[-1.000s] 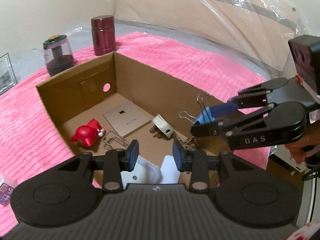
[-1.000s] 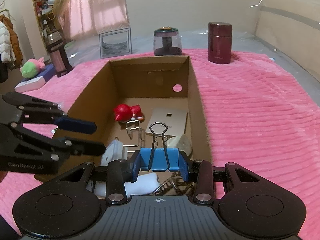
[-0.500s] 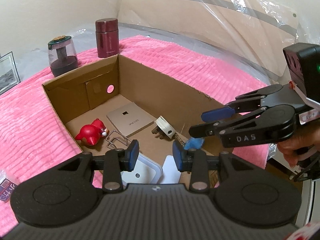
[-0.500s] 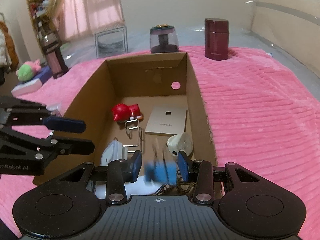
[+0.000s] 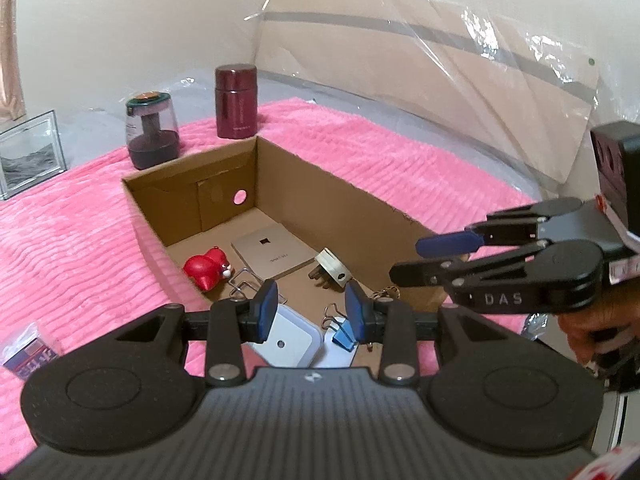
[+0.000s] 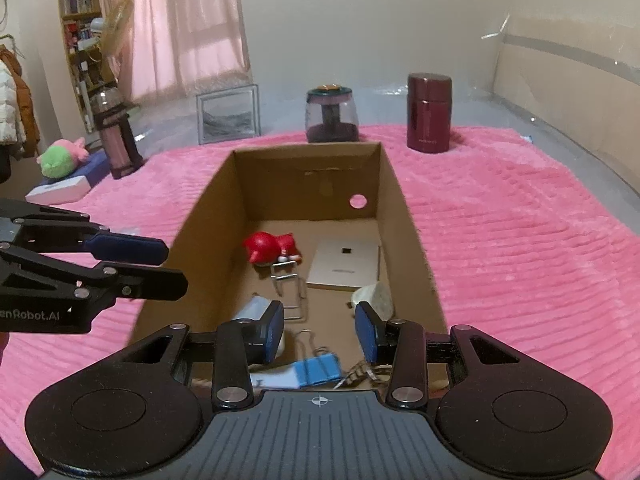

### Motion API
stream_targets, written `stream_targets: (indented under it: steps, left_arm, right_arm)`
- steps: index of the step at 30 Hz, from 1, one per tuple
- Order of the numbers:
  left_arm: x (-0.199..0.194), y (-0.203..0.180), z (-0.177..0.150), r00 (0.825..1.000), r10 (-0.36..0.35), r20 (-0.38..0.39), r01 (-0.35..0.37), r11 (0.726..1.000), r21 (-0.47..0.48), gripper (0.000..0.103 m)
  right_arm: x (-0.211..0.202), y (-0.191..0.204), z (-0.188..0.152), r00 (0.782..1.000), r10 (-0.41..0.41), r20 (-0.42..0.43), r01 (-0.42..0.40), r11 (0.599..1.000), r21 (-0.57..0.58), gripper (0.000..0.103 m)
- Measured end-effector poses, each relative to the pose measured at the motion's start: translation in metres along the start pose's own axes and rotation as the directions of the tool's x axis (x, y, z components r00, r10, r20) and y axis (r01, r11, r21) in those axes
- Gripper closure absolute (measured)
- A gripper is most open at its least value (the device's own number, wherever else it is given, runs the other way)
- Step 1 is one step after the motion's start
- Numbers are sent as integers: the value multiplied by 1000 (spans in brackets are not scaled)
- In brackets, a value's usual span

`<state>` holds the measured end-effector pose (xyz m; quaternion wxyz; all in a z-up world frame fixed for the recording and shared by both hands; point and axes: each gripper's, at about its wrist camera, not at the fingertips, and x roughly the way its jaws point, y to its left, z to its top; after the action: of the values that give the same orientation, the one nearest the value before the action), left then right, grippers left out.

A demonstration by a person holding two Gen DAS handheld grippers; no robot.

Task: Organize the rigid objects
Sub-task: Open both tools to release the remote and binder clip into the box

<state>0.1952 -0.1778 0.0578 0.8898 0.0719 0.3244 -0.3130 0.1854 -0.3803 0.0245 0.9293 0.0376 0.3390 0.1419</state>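
Note:
An open cardboard box [image 6: 404, 216] [image 5: 332, 196] sits on a pink blanket. A blue binder clip [image 6: 318, 368] [image 5: 344, 334] lies on the box floor at its near end. Also inside are a red toy [image 6: 270, 246], a tan card [image 6: 346, 264], a white plug [image 6: 374, 296], a metal wire piece [image 6: 290, 292] and a white square case [image 5: 286, 340]. My right gripper [image 6: 320, 330] is open and empty above the near end of the box. My left gripper [image 5: 310, 310] is open and empty over the box's near left side.
A maroon flask [image 6: 429, 112] and a clear jar with a dark lid [image 6: 331, 114] stand behind the box. A framed picture [image 6: 228, 118] and a bottle [image 6: 116, 136] are at the back left. A small packet [image 5: 28, 354] lies on the blanket left of the box.
My right gripper opened and let go of the blue binder clip, which fell to the box floor. Both grippers drew back and up a little.

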Motion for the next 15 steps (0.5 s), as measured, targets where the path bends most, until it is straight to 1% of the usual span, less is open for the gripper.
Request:
stream_targets:
  steps: [8,9,13,15]
  left_arm:
    - [-52,3,-15,998,49,48,-46,997,-59,71]
    - [-58,4,-18,997,57,53,-54,997,-64,71]
    - [-81,12,-30,994,86,64,-79,993,-93,69]
    - [-92,17,-37,993,96,67,-88,990,-110,65]
  right_arm:
    - [-26,34,-7,1000,5,28,-5,1000,-16,66]
    - [-30,38,-8,999,7,33,-6,1000,-19,64]
    - [-39,56,-10,998,18,52,-17,1000,-21,49]
    - [-42,66,-12,998,29,58,-27,999,-26,46]
